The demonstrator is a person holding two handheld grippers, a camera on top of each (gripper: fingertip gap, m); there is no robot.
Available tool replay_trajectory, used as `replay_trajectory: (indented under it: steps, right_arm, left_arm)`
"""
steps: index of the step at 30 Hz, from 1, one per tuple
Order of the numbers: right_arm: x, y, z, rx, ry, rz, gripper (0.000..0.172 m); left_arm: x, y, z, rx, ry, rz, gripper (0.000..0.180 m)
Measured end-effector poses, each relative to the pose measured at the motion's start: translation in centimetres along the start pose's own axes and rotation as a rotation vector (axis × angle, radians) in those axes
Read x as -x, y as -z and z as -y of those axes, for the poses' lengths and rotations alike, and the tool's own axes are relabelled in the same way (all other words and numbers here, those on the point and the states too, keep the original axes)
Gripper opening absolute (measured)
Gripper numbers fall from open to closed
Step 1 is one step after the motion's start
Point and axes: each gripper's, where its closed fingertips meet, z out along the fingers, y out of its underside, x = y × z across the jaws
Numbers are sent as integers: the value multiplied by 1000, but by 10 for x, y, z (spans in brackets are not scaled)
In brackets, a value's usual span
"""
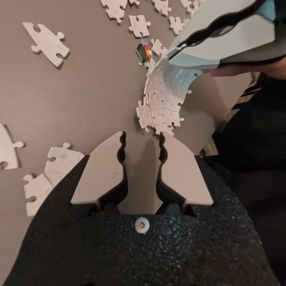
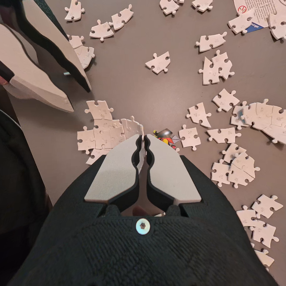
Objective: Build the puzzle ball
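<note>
The right tool (image 2: 144,137) pinches the joined puzzle bit (image 2: 99,136) by its edge, the left tool (image 1: 142,136) hangs open, so pieces may snap apart.

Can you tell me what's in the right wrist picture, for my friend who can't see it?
The right gripper pinches the edge of a curved sheet of joined white puzzle pieces, which bends up off a grey table. Loose white pieces lie scattered around, with one colourful piece just right of the fingertips. The left gripper, open, is at upper left.
</note>
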Motion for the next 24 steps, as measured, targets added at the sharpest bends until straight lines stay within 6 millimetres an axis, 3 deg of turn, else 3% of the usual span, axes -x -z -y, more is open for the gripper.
replay_trajectory:
  steps: [3,12,24]
  right_arm:
    - [2,1,1,5,6,-8,3]
    - [5,3,2,10,19,-16,3]
    - [5,3,0,20,10,-26,3]
  left_arm:
    - [-10,-5,7,-25,69,-117,36]
    - [3,-26,9,97,36,-46,31]
    - [2,-32,10,178,-33,-5,8]
